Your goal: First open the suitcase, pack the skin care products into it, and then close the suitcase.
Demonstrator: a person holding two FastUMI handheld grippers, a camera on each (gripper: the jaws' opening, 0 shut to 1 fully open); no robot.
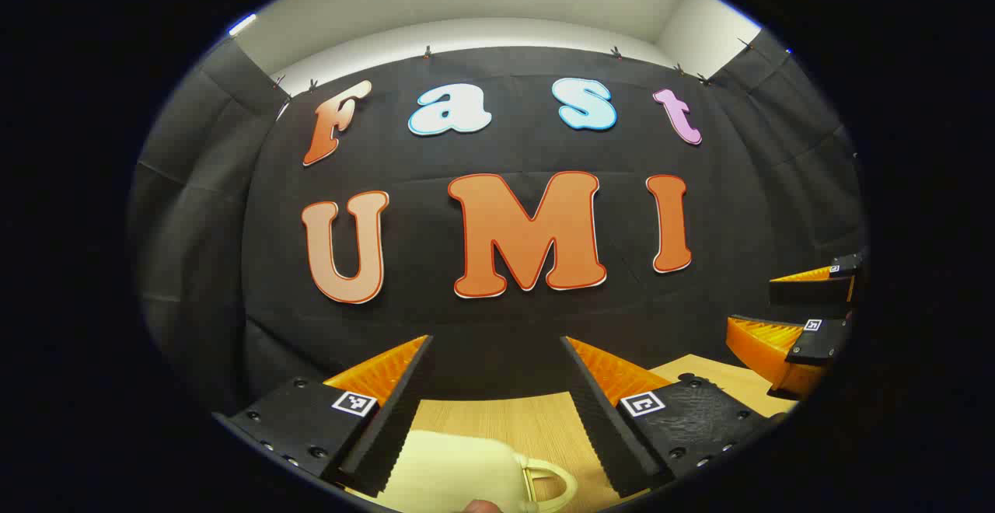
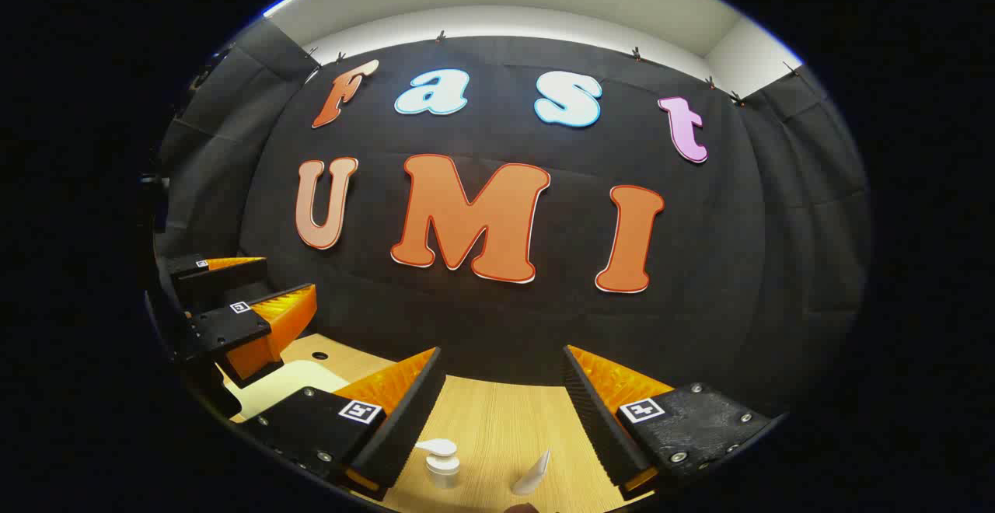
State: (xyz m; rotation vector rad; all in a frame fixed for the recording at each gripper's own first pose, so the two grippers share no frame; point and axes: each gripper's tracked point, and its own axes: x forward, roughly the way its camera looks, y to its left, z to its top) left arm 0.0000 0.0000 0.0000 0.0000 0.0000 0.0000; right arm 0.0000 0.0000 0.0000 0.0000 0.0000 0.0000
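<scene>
A cream suitcase with a looped handle lies on the wooden table just below my left gripper, which is open and raised above it. In the right gripper view a corner of the suitcase lies at the left. My right gripper is open over the table. Below it stand a white pump bottle and a white tube. The right gripper appears at the right of the left gripper view, the left gripper at the left of the right gripper view.
The black cloth wall rises close behind the table's far edge. A small dark hole sits in the tabletop near the suitcase corner.
</scene>
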